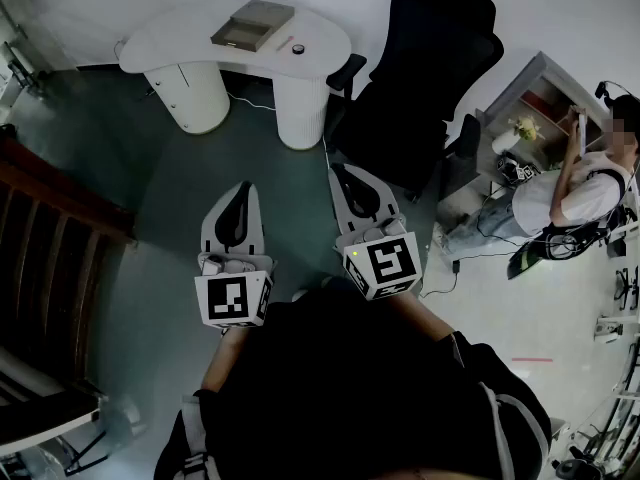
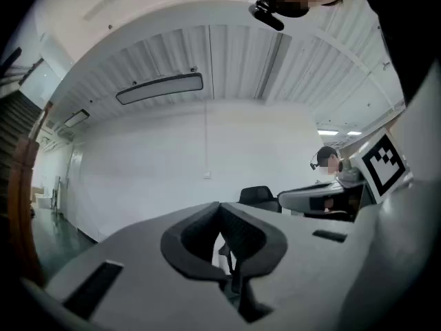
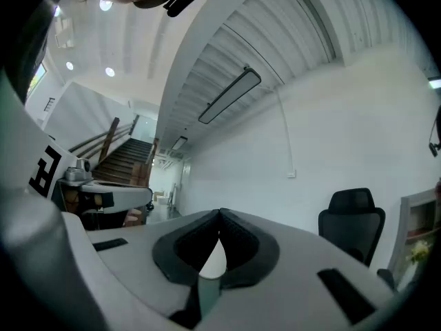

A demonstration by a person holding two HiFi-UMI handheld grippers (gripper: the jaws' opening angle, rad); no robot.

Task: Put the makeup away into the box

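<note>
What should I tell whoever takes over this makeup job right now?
Left gripper: shut, empty, held level. Right gripper: the same. Both hang over the floor, well short of the white table. On it lie the box and, apart from it, a small round item, too small to identify. Nothing picked up yet. Left to do: walk to the table, grip each makeup item, place it in the box.

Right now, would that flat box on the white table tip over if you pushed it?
Probably not: the box lies low and wide on the white table, so it should slide rather than tip. It looks shallow, so it is likely light for its size.
</note>
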